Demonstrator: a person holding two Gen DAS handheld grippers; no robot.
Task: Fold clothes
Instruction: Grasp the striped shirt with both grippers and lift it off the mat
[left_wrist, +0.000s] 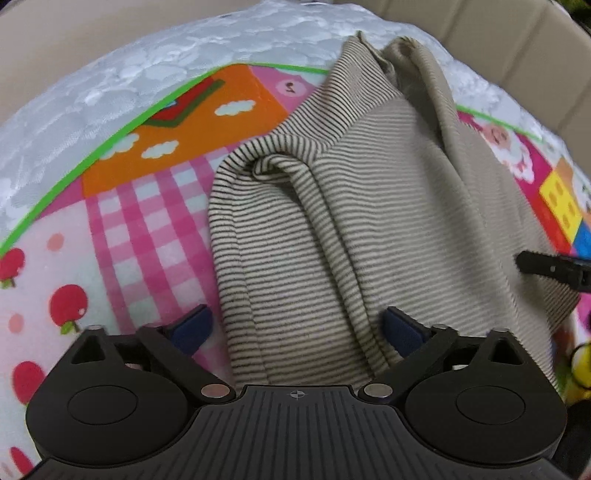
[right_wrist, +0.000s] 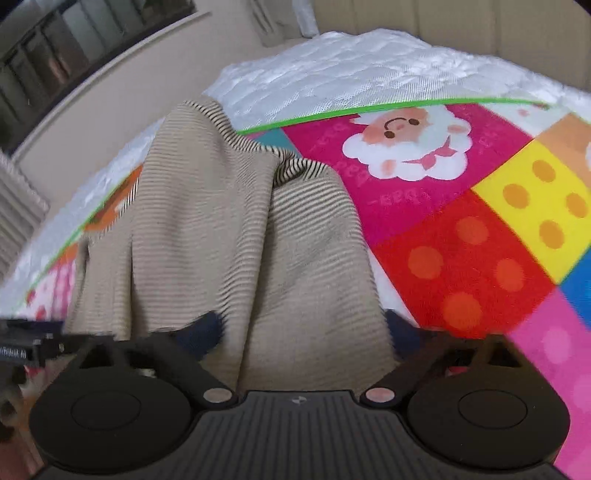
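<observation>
My right gripper (right_wrist: 303, 332) blurs, its near fingers half buried; both jaws spread wide around the striped garment (left_wrist: 332, 221) (left gripper (left_wrist: 299, 328) grasping nothing).

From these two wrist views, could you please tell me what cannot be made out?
- Left wrist view: the striped garment's near hem, hidden behind the left gripper body.
- Left wrist view: the right gripper, cut off by the frame edge.
- Right wrist view: the garment's weave, motion-blurred; its lower edge hidden behind the gripper body.
</observation>
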